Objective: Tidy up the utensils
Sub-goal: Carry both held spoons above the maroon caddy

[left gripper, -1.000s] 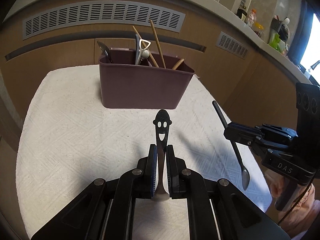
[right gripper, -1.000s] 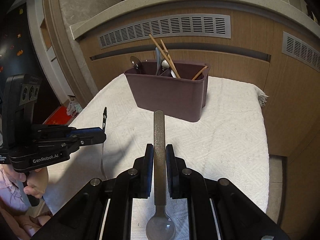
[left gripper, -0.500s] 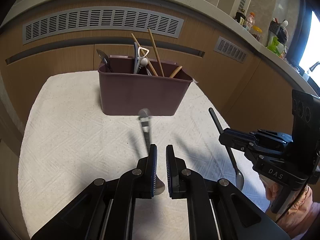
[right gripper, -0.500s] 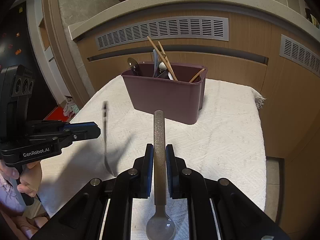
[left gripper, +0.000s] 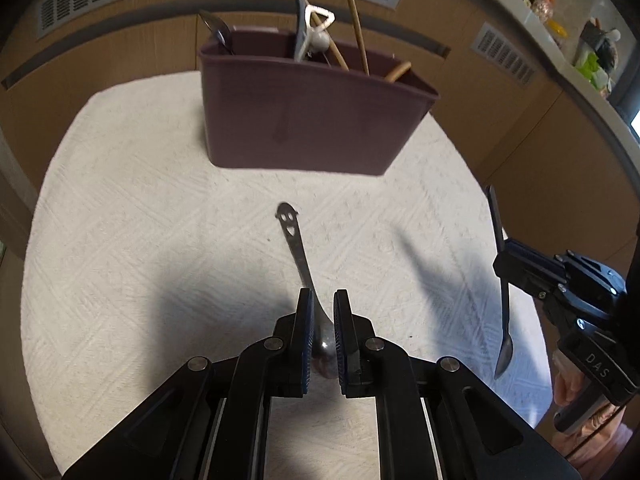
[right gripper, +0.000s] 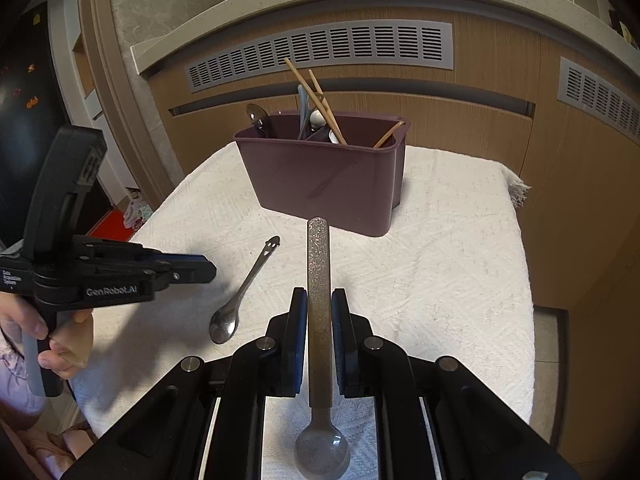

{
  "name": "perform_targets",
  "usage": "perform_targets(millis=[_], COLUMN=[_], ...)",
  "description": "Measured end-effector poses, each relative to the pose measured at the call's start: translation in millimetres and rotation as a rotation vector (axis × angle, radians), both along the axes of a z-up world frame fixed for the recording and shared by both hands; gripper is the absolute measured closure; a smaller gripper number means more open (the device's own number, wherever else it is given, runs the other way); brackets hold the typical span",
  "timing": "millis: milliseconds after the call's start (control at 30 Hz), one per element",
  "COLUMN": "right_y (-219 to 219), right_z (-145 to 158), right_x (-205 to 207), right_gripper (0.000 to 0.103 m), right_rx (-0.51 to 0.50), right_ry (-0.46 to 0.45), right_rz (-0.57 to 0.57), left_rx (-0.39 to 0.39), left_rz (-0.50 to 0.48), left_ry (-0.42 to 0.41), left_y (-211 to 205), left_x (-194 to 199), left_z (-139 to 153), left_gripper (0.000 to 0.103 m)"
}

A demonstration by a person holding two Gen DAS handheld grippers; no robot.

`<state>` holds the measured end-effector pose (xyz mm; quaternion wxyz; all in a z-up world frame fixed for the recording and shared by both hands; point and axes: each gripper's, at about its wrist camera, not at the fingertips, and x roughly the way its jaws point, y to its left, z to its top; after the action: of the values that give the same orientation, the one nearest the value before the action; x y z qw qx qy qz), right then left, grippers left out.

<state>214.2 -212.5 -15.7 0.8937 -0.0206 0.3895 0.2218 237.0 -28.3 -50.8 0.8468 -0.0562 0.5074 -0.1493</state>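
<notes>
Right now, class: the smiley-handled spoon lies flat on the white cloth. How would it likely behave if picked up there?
The smiley-handled spoon looks like thin polished metal, so probably stiff, light and slippery. Lying flat on the textured white cloth, it offers little edge, so a hand-held gripper may struggle to get under it.

Smiley spoon (left gripper: 295,246) now on cloth (left gripper: 120,240)

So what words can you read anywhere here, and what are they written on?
"GenRobot.AI" is on the side of the left hand-held gripper, seen from the right wrist view.
"DAS" is on the body of the right hand-held gripper, seen from the left wrist view.
A small white label at the far left end of the left hand-held gripper is too tiny to read.
The purple utensil bin and both spoons carry no words.
</notes>
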Motion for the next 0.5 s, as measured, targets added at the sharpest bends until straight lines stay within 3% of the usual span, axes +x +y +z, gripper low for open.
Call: perform_targets(millis=[200, 267, 367, 400, 500], right_y=[-3, -5, -6, -6, -7], right_z=[-7, -7, -6, -6, -4], right_x=[2, 1, 1, 1, 1], right_gripper=[0.092, 0.092, 0.092, 0.092, 0.092], right_rx=[0.014, 0.016, 0.022, 0.025, 0.041], right_ry=[0.022, 0.020, 0.014, 0.010, -0.003], right_rz=[-0.006, -0.008, -0.009, -0.011, -0.022], left_rx=[0.111, 0.173, 0.199, 0.217, 0.147], left_rz=[0.008, -0.014, -0.052, -0.069, -0.074], left_ry=[0.101, 0.079, 0.066, 0.044, -0.014], left_y=[-22, -30, -38, -41, -34], left_x=[34, 44, 47, 44, 27], left_z=[-23, -21, -22, -22, -15], left_gripper=[0.091, 0.091, 0.094, 0.101, 0.102])
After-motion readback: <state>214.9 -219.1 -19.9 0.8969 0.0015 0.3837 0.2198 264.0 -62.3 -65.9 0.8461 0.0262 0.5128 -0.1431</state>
